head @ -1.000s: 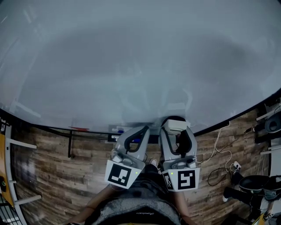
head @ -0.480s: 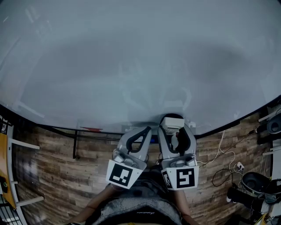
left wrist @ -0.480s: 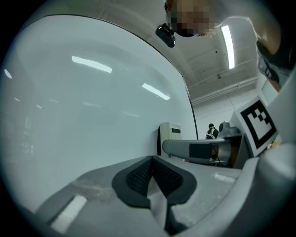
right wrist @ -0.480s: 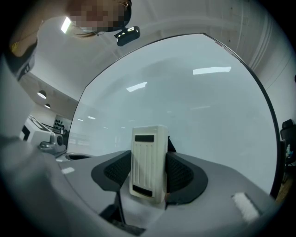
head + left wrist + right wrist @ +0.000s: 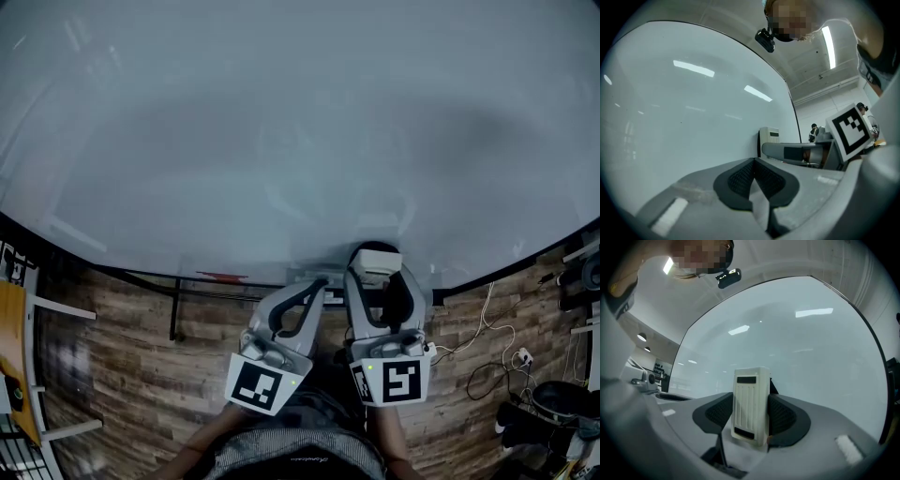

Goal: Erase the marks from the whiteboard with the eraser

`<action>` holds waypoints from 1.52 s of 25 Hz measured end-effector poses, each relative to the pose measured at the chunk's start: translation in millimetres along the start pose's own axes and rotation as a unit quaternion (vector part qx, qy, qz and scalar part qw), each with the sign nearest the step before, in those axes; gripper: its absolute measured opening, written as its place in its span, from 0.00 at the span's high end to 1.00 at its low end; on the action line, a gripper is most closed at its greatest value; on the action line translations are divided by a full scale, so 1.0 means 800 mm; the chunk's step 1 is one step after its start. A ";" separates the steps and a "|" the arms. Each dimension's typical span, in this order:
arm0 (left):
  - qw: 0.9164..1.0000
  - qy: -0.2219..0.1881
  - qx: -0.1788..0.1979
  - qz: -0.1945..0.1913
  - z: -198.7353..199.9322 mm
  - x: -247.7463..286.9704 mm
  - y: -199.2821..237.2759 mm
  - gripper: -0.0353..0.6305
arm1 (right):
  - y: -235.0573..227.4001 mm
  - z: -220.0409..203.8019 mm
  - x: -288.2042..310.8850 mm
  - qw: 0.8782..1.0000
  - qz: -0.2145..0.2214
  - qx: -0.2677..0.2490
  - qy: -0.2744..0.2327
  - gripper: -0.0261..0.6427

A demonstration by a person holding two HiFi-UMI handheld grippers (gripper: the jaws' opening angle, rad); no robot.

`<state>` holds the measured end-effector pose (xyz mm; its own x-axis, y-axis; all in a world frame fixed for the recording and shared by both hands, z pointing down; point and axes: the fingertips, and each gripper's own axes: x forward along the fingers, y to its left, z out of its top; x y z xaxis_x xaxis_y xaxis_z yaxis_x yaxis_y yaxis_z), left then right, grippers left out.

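Low against the whiteboard [image 5: 300, 141], near its bottom edge, the right claw [image 5: 377, 274] is clamped on a white eraser [image 5: 751, 401], which stands upright between the dark pads. Whether it touches the board is unclear. Just beside it, the left claw [image 5: 753, 174] points at the board, jaws pressed together and empty, above the wooden floor [image 5: 112, 375].

No legible text, labels or numbers on anything in view.
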<state>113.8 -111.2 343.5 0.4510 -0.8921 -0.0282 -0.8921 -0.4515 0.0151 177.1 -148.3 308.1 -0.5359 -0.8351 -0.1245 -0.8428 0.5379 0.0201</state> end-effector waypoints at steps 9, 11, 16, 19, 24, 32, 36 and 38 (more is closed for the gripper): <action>0.999 -0.006 -0.015 0.029 0.005 -0.002 0.015 0.94 | 0.002 0.000 0.001 1.000 0.007 0.000 0.005 0.60; 0.999 -0.009 -0.011 0.033 0.011 0.000 0.014 0.94 | 0.003 0.001 0.001 1.000 0.010 0.002 0.008 0.60; 0.998 -0.011 -0.011 0.055 0.020 0.008 0.017 0.94 | 0.004 0.000 0.002 0.999 0.027 0.005 0.022 0.60; 0.997 -0.011 -0.014 0.068 0.022 0.009 0.018 0.94 | 0.004 -0.001 0.002 0.999 0.039 0.007 0.024 0.60; 0.996 -0.006 -0.023 0.090 0.016 0.008 0.017 0.94 | 0.006 0.001 0.002 0.998 0.065 0.009 0.017 0.60; 0.993 -0.013 -0.020 0.112 0.015 -0.001 0.011 0.94 | 0.035 0.006 0.009 0.993 0.120 0.007 0.006 0.60; 0.993 -0.019 -0.019 0.117 0.016 -0.015 0.028 0.94 | 0.060 0.005 0.017 0.990 0.138 0.008 0.006 0.60; 0.993 -0.018 -0.017 0.116 0.015 -0.029 0.051 0.94 | 0.085 0.004 0.028 0.990 0.139 0.007 0.005 0.60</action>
<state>66.7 -108.4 332.4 0.2323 -0.9711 -0.0550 -0.9701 -0.2354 0.0590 108.2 -129.9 303.8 -0.7481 -0.6551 -0.1059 -0.6614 0.7491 0.0375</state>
